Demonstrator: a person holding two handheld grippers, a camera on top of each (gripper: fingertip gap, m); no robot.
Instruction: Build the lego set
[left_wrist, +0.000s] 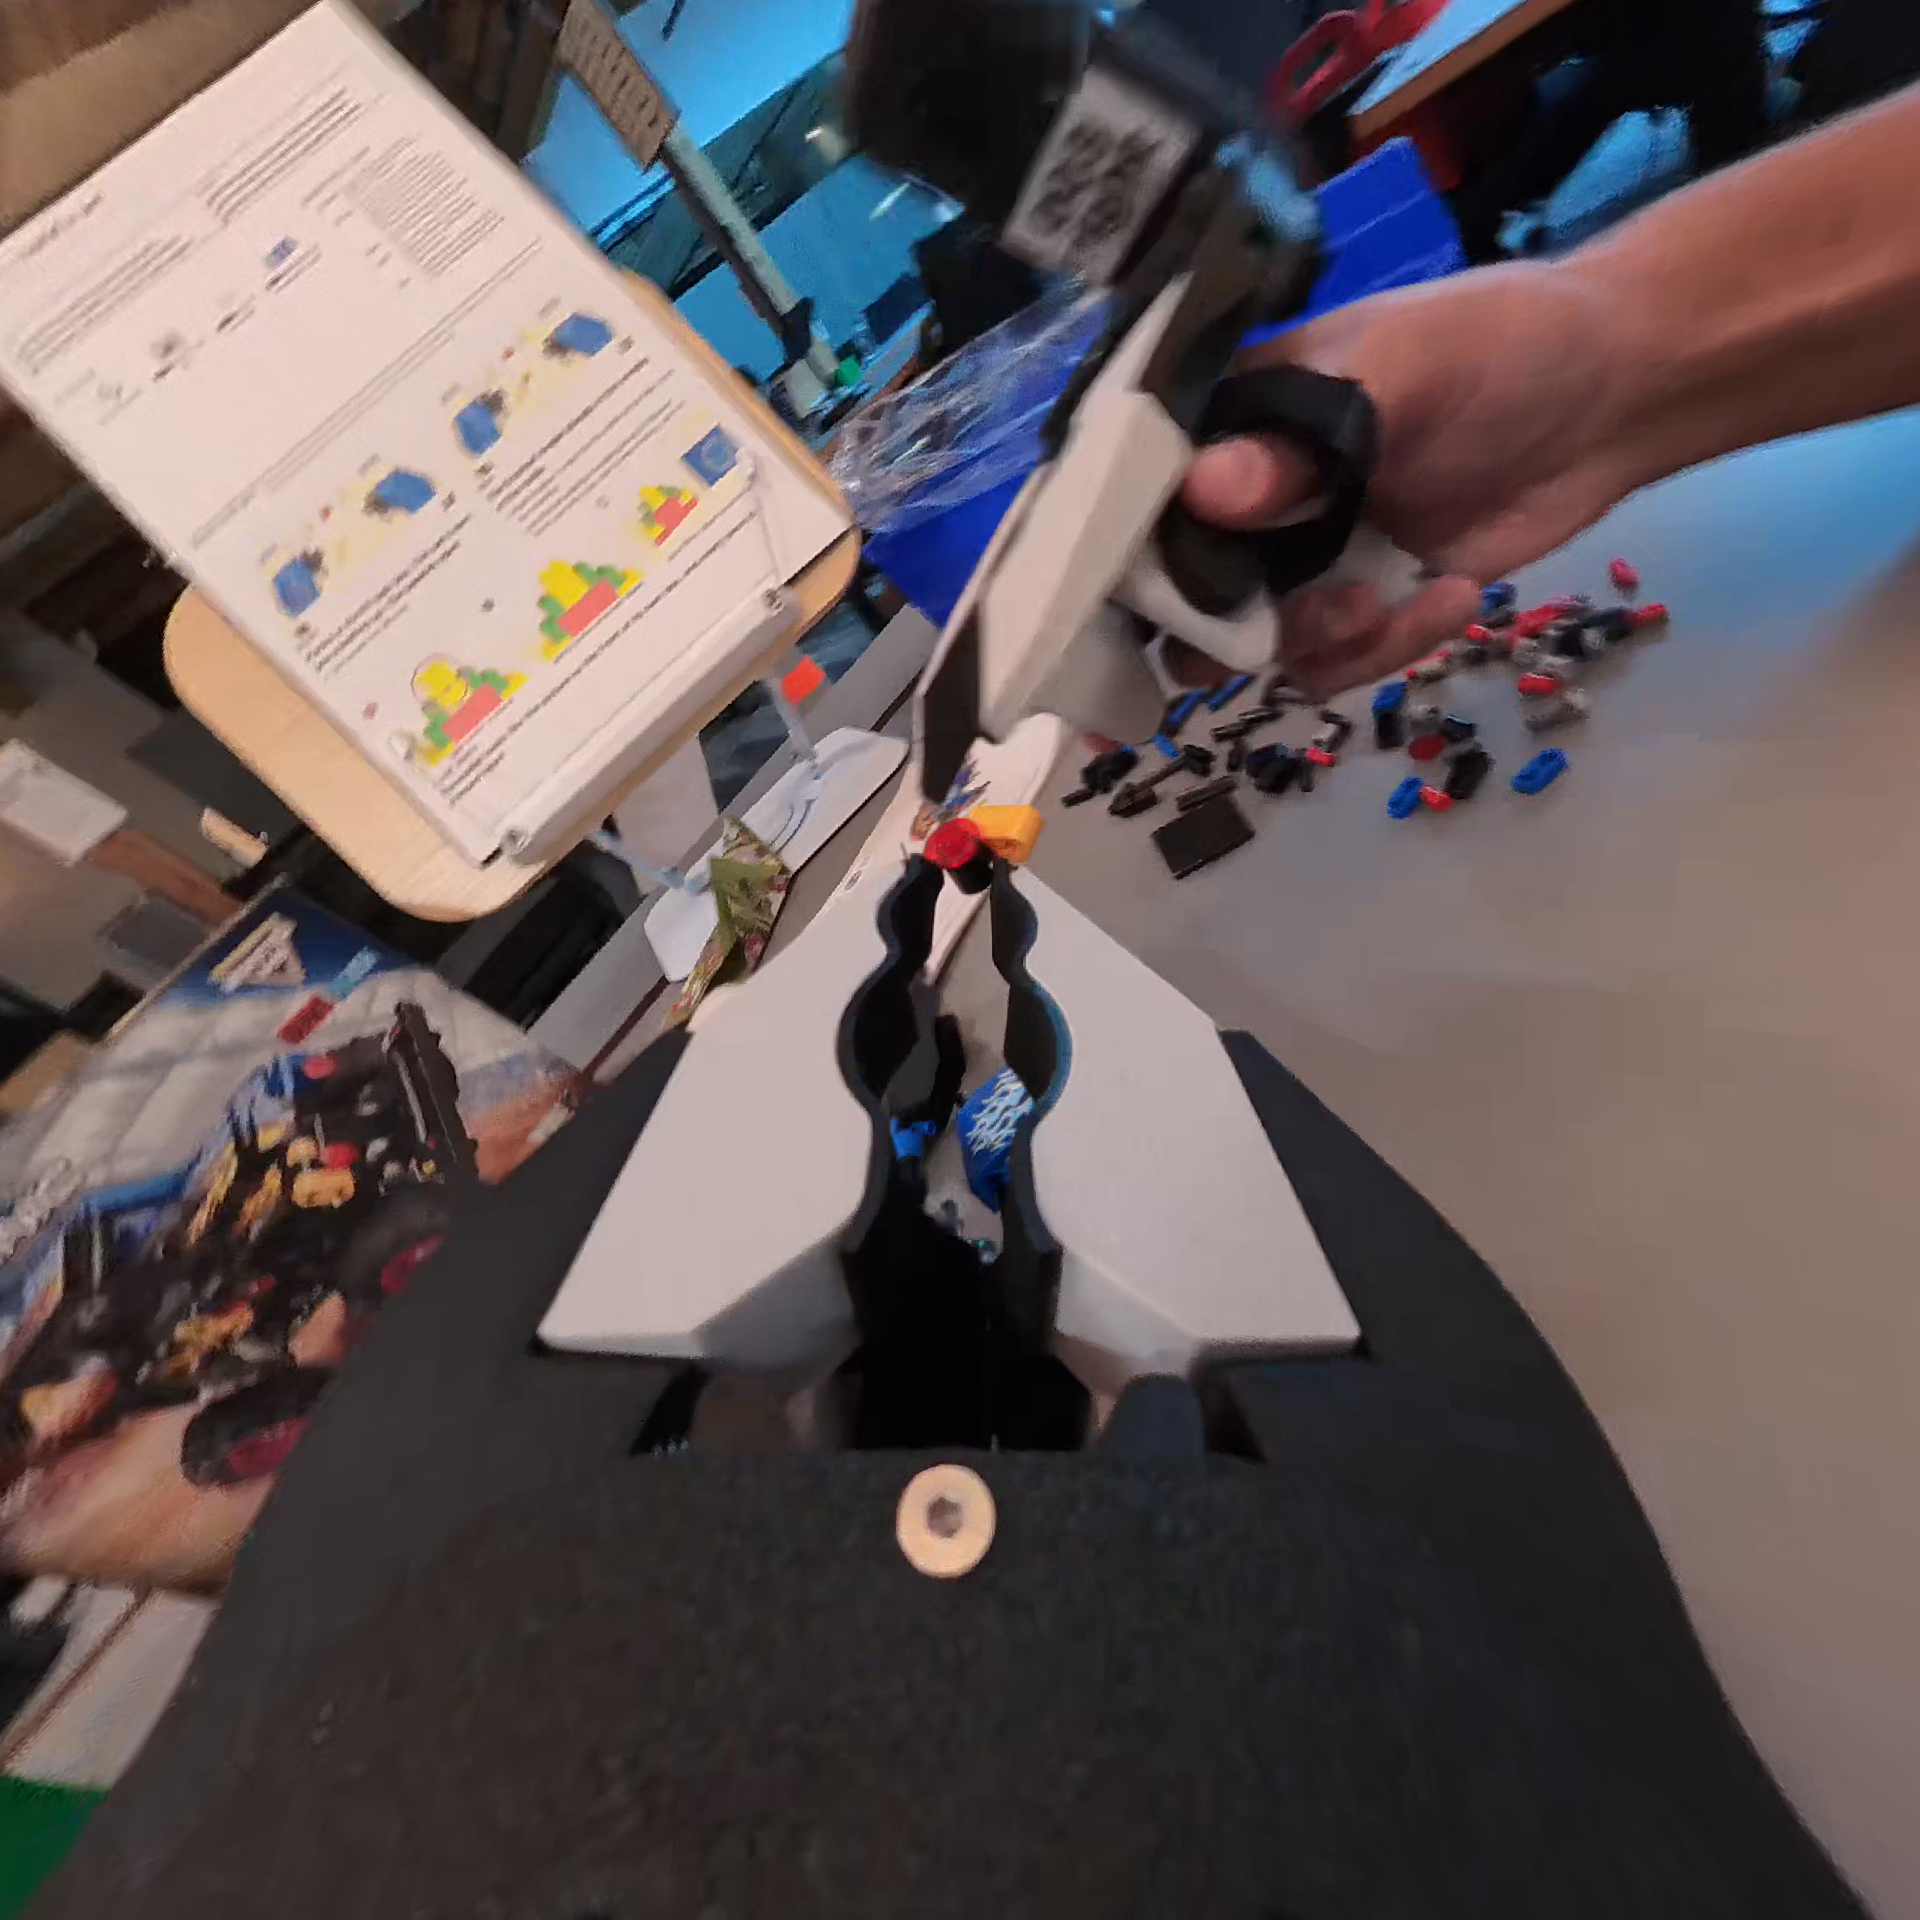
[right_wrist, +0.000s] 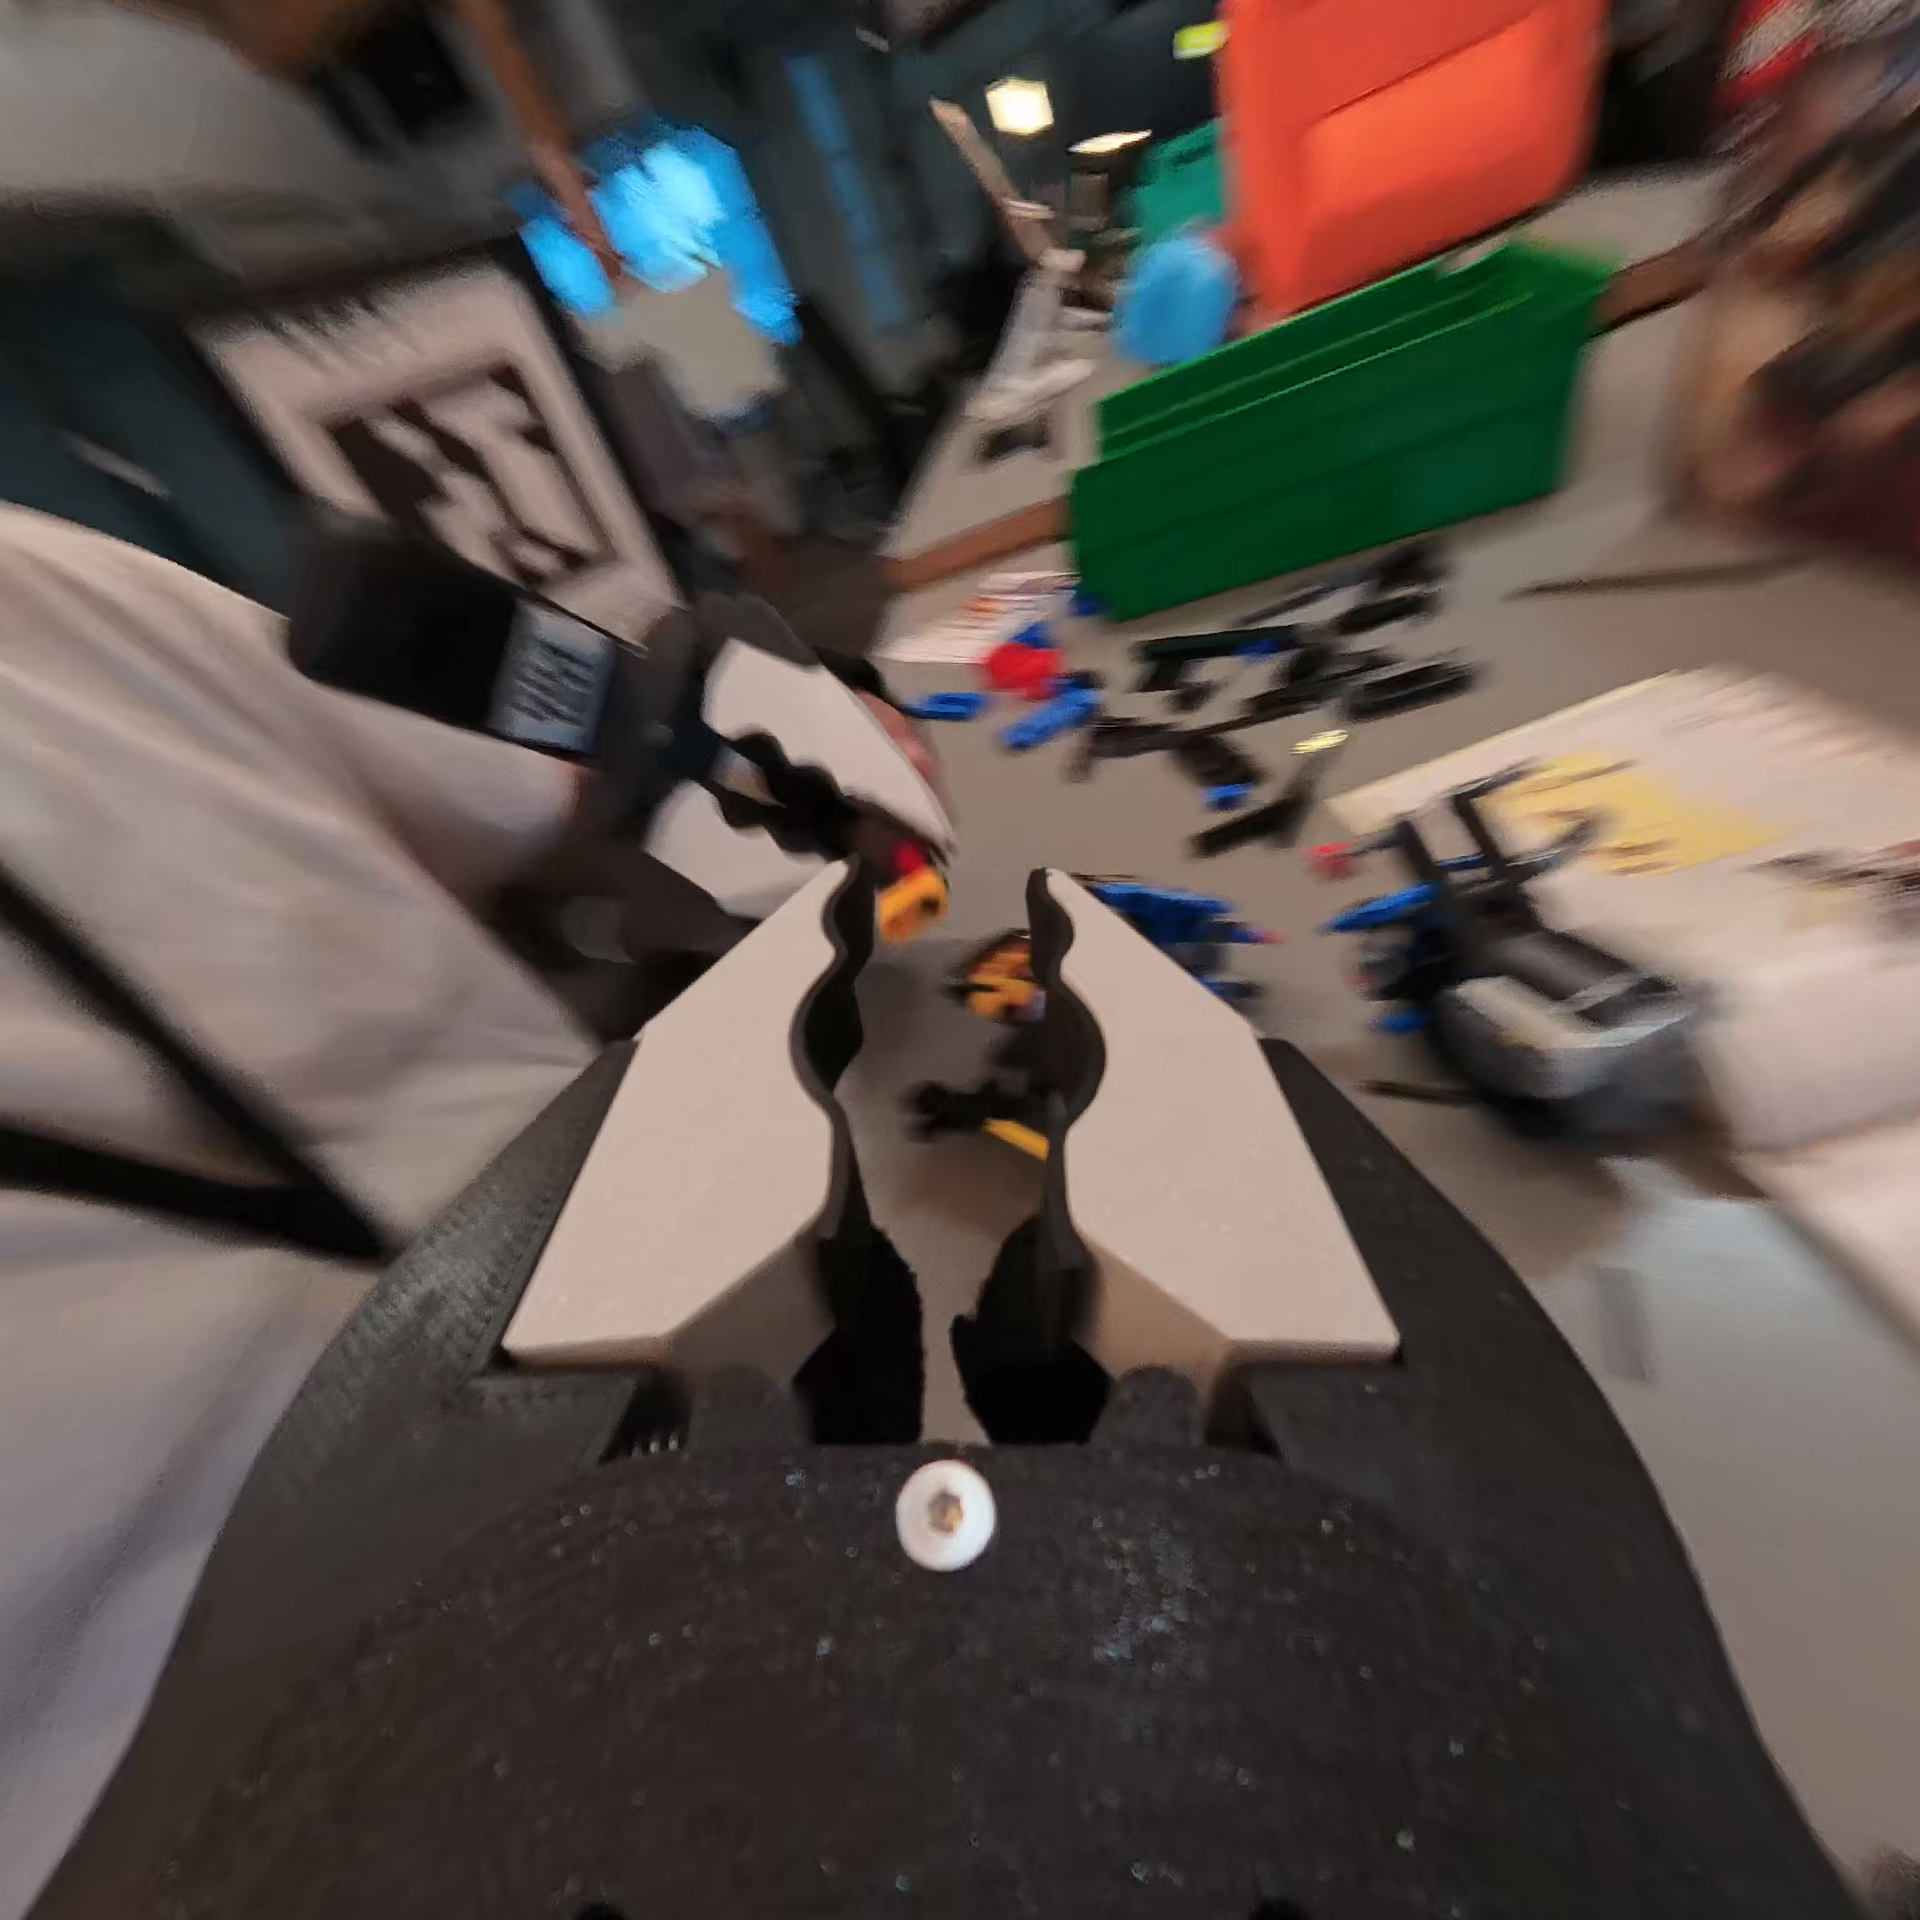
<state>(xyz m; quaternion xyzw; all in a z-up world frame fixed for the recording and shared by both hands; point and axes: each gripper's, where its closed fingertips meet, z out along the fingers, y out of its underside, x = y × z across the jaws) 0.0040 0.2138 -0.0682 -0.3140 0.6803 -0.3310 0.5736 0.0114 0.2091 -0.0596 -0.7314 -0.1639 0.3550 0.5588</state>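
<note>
My left gripper (left_wrist: 966, 878) is shut on a small piece held above the table: a red pin (left_wrist: 948, 842) in a black part with an orange connector (left_wrist: 1010, 828) at its far end. The right gripper (left_wrist: 948, 774) comes down from the upper right, its tip just above that piece, with a hand (left_wrist: 1455, 468) on its handle. In the right wrist view, my right gripper (right_wrist: 943, 885) is open, and the orange connector (right_wrist: 912, 902) sits between its tips near the left finger. The left gripper (right_wrist: 914, 847) reaches in from the left there.
An instruction sheet on a stand (left_wrist: 416, 447) and the set's box (left_wrist: 239, 1195) are at the left. Loose black, blue and red pieces (left_wrist: 1455, 717) lie on the grey table. A green bin (right_wrist: 1330, 468) stands behind; a blue-grey partial build (right_wrist: 1507, 977) rests on a booklet. The grippers are tip to tip, or close to it.
</note>
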